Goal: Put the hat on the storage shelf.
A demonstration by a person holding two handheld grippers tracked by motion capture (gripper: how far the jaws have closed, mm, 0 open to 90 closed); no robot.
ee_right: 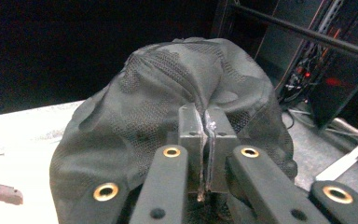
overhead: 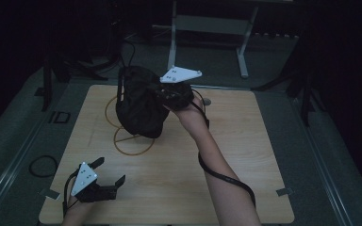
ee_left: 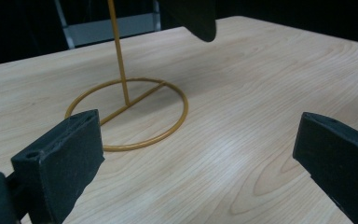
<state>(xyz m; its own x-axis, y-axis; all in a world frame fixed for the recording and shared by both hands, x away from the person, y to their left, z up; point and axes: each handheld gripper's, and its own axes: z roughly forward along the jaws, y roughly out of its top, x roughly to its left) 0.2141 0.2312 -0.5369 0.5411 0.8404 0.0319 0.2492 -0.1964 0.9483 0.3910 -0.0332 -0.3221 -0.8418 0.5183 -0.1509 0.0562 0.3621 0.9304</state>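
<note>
Cap: your black cap [overhead: 139, 106] hangs on the yellow wire stand [overhead: 129, 141], covering its top, above the stand's ring base.
Right gripper: your right gripper [overhead: 169, 94] has its jaws pinched tight on the cap's fabric, on the side away from the stand's post.
Left gripper: your left gripper [overhead: 109, 173] sits low over the table [overhead: 245, 141], near the stand's base, jaws spread wide with nothing between them.

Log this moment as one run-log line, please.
right hand-held gripper: shut on black cap, holding it above the stand | left hand-held gripper: open, empty, low over table | gold wire stand: upright
</note>
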